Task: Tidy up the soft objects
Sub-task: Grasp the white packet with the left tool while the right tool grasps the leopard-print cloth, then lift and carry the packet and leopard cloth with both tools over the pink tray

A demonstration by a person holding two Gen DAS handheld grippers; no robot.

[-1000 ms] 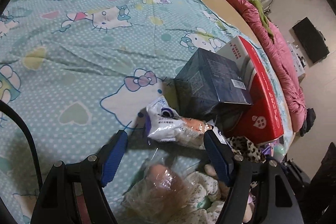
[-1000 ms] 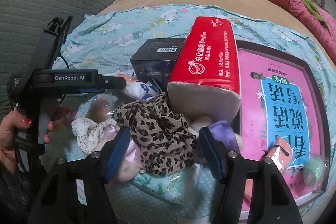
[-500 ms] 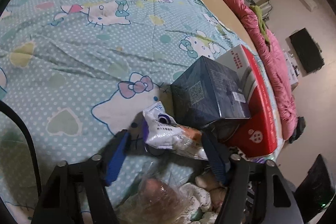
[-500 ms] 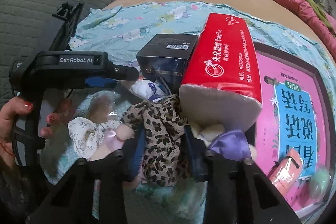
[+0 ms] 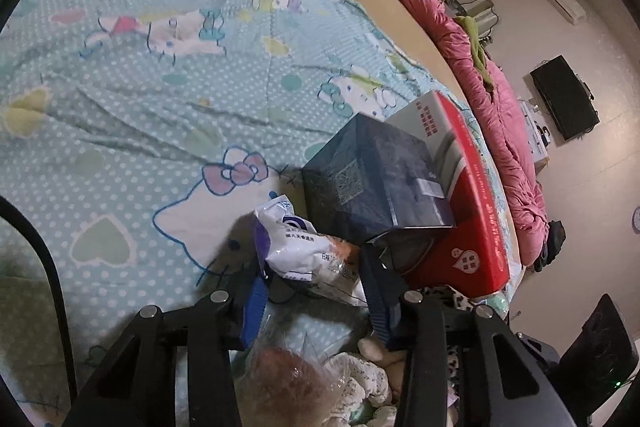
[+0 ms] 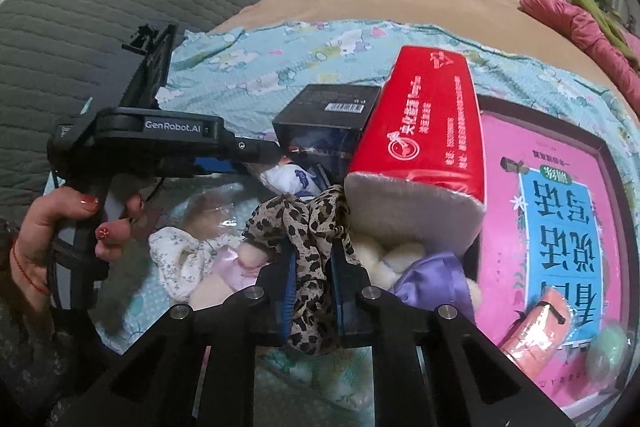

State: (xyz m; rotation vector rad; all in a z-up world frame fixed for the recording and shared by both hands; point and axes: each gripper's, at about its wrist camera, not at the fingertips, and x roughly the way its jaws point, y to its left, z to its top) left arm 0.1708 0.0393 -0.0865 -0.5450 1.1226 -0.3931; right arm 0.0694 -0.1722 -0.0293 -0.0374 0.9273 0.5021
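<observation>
Right wrist: crumpled leopard-print scrunchie [image 6: 310,243].

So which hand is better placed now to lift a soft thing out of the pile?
The right. Its gripper is shut on the leopard scrunchie, ready to lift. The left gripper's jaws have just been closing around the white packet, but whether the pads press it yet is unclear.

We observe the right tool [image 6: 312,279] pointing steeply downward, its jaws fully closed on fabric. The left tool [image 5: 316,297], also angled down, has jaws just closing around a packet; a hand [image 6: 60,231] grips its handle.
</observation>
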